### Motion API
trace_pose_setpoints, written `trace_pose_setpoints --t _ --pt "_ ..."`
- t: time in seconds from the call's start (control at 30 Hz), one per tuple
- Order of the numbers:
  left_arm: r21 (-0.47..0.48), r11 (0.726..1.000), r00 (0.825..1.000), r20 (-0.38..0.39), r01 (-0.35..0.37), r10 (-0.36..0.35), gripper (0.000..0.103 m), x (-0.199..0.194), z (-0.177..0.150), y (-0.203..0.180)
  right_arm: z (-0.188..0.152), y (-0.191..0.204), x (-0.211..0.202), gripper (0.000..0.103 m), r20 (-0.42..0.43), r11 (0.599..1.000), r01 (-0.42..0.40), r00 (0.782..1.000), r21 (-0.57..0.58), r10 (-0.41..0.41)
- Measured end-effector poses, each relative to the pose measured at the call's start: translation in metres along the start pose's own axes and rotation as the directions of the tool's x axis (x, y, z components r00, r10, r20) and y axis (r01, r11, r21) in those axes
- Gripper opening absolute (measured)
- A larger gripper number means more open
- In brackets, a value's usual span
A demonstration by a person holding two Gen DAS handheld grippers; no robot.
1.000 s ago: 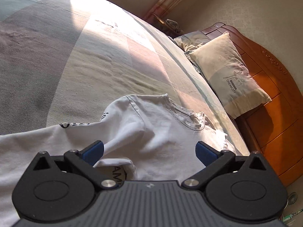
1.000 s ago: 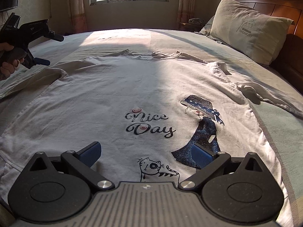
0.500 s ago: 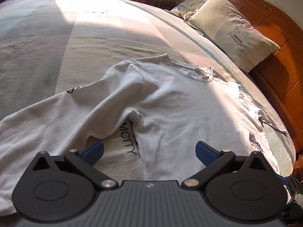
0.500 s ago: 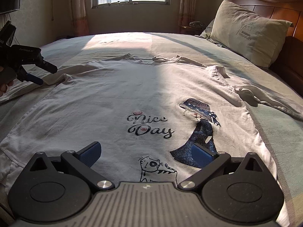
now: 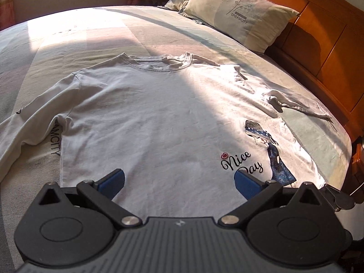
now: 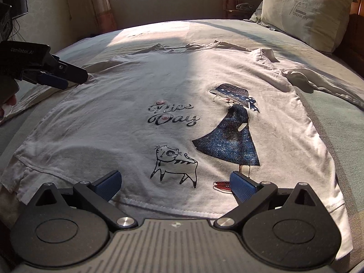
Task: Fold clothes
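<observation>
Shirt (image 6: 173,86) lies flat, print up, on bed (image 5: 91,34); both grippers, left (image 5: 179,180) and right (image 6: 175,183), spread and empty, should pinch one layer squarely at matching edges.

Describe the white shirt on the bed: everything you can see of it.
The white shirt is a long-sleeved top of soft, slightly creased cloth, lying front up and spread flat on the bed, collar toward the window. Its print shows "Nice Day" in script, a girl in a blue dress and dotted hat, and an outlined cat near the hem. One sleeve lies rumpled toward the pillow. The left gripper hangs open by the other sleeve; the right gripper is open over the hem. Neither grips it.
</observation>
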State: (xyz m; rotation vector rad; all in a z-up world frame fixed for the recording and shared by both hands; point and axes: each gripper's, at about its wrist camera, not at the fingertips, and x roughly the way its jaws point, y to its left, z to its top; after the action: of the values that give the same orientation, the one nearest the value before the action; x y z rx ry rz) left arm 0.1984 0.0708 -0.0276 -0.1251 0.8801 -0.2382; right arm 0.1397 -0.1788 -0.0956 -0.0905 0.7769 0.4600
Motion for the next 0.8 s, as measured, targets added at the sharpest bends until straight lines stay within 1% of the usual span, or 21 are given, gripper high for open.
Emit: trace_pose_setpoints --t 0.1,0.17,0.2,0.27,0.3,0.37,0.5,0.63,0.67,0.7,0.77,0.8 --pt "0.003 1.0 0.999 -0.015 -0.03 0.03 0.102 0.012 -0.003 -0.025 -0.004 -0.004 -0.006 0.103 -0.004 0.999 -0.031 1.0 -0.033 0.031" --pt "0.006 0.997 0.997 -0.011 -0.076 0.076 0.102 0.018 -0.004 -0.04 -0.002 -0.022 -0.015 0.103 0.007 0.993 -0.102 0.995 0.053 0.101" --pt "0.007 0.994 0.994 -0.006 -0.106 0.106 0.102 0.021 -0.004 -0.047 -0.001 -0.033 -0.02 0.103 0.018 0.984 -0.142 0.99 0.104 0.141" --pt "0.021 0.988 0.988 -0.007 -0.155 0.155 0.102 0.029 -0.007 -0.061 -0.001 -0.061 -0.032 0.103 0.07 0.952 -0.213 0.977 0.22 0.202" --pt "0.024 0.985 0.986 -0.011 -0.168 0.168 0.102 0.033 -0.009 -0.066 -0.001 -0.08 -0.038 0.103 0.107 0.933 -0.227 0.973 0.279 0.205" --pt "0.023 0.983 0.983 -0.029 -0.181 0.182 0.102 0.044 -0.012 -0.075 0.004 -0.123 -0.048 0.103 0.166 0.902 -0.217 0.972 0.374 0.165" --pt "-0.05 0.982 0.982 -0.072 -0.179 0.176 0.102 0.065 -0.022 -0.082 0.026 -0.21 -0.049 0.103 0.212 0.861 -0.141 0.976 0.489 0.039" --pt "-0.017 0.971 0.97 -0.055 -0.24 0.239 0.102 0.073 -0.027 -0.092 0.048 -0.296 -0.051 0.103 0.24 0.798 -0.073 0.966 0.598 -0.092" --pt "-0.007 0.969 0.968 -0.056 -0.245 0.244 0.102 0.073 -0.027 -0.094 0.05 -0.318 -0.05 0.103 0.241 0.769 -0.061 0.963 0.636 -0.122" --pt "-0.006 0.969 0.968 -0.055 -0.245 0.244 0.102 0.074 -0.027 -0.093 0.046 -0.338 -0.047 0.103 0.235 0.723 -0.056 0.961 0.688 -0.149" --pt "-0.026 0.97 0.969 -0.049 -0.242 0.24 0.102 0.073 -0.026 -0.09 0.03 -0.382 -0.044 0.103 0.218 0.611 -0.053 0.956 0.79 -0.199" --pt "-0.038 0.97 0.97 -0.045 -0.242 0.24 0.102 0.073 -0.026 -0.089 0.023 -0.397 -0.043 0.103 0.209 0.574 -0.049 0.954 0.817 -0.215"
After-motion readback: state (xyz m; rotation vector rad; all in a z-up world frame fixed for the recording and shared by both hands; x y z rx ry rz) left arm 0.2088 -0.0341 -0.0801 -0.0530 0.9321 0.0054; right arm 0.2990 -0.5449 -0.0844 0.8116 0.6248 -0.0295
